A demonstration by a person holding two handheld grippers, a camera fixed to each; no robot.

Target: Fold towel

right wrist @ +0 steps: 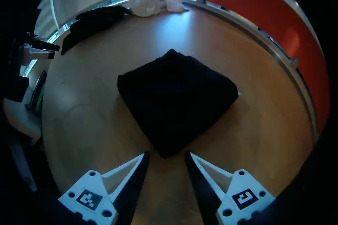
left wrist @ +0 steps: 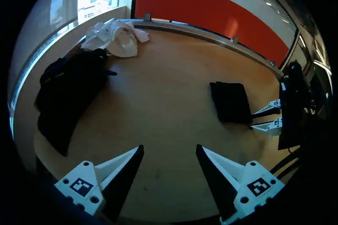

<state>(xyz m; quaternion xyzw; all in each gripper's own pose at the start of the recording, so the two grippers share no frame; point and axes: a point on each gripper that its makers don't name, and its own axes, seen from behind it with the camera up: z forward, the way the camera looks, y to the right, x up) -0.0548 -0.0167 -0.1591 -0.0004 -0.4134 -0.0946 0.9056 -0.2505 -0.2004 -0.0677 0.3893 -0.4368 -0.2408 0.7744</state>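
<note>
Hovering, my right gripper (right wrist: 165, 170) gaped empty, folded towel (right wrist: 177, 98) at twelve o'clock; left gripper (left wrist: 169, 161) gaped too. One careless nudge could've unravelled it.

Your folded black towel (right wrist: 177, 98) looks like soft matt cloth on a smooth, faintly glossy wooden surface (right wrist: 84, 115); beyond the towel you see crumpled matt white cloth (right wrist: 154, 4).
</note>
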